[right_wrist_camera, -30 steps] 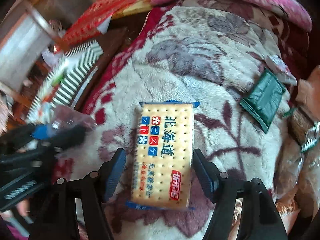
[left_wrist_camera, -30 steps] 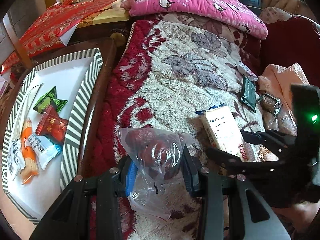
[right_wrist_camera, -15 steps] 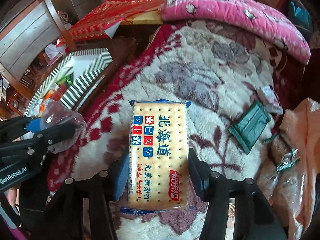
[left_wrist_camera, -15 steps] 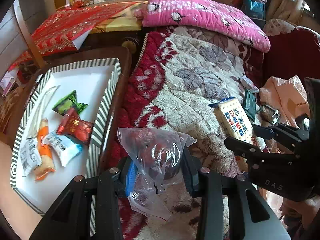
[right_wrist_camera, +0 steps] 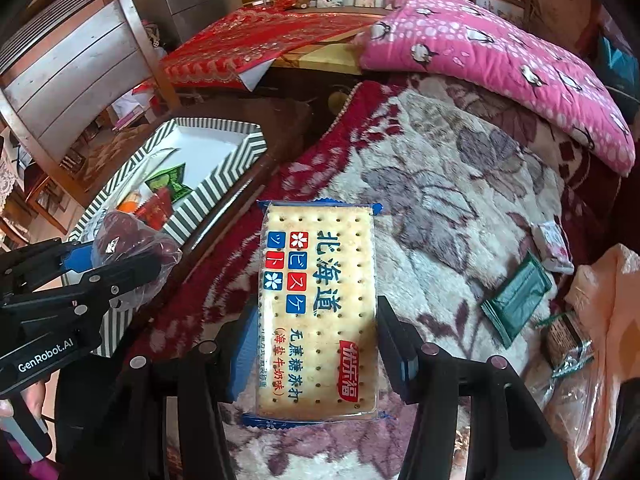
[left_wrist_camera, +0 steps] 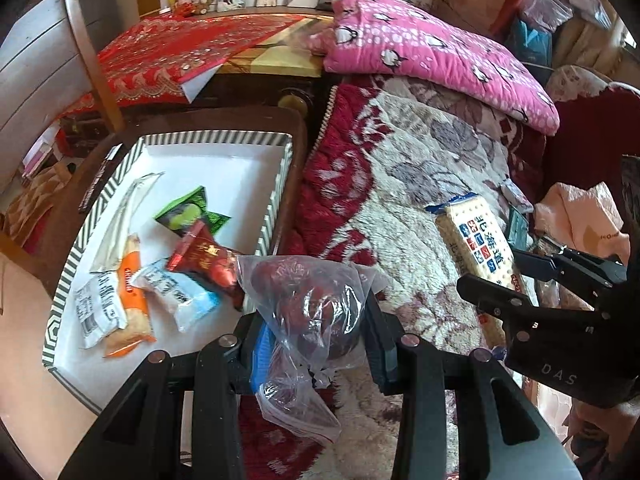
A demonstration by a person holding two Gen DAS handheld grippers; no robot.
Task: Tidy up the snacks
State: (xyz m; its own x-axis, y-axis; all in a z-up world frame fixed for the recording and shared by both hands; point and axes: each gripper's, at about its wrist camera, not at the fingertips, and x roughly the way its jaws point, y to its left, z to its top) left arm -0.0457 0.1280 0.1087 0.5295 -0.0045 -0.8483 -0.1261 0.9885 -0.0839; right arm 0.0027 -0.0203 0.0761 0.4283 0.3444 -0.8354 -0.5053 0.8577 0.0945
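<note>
My left gripper [left_wrist_camera: 316, 336] is shut on a clear plastic bag of dark red dates [left_wrist_camera: 308, 300] and holds it above the blanket, just right of the striped white tray [left_wrist_camera: 276, 184]. The tray holds several snack packets, among them a green one [left_wrist_camera: 188, 216] and a red one [left_wrist_camera: 204, 260]. My right gripper [right_wrist_camera: 320, 344] is shut on a cracker pack [right_wrist_camera: 316, 308] and holds it lifted over the blanket. The left gripper with its bag [right_wrist_camera: 132, 248] shows at the left of the right wrist view, and the cracker pack [left_wrist_camera: 476, 244] at the right of the left wrist view.
A dark green packet [right_wrist_camera: 516, 300], a small white packet [right_wrist_camera: 554, 244] and a dark wrapped snack [right_wrist_camera: 568, 340] lie on the flowered blanket [right_wrist_camera: 420, 184] at the right. A pink pillow [right_wrist_camera: 480, 52] lies at the back. A wooden chair [right_wrist_camera: 80, 64] stands beyond the tray.
Both grippers have risen and moved left toward the tray with their loads. The cracker pack has come up off the blanket.
</note>
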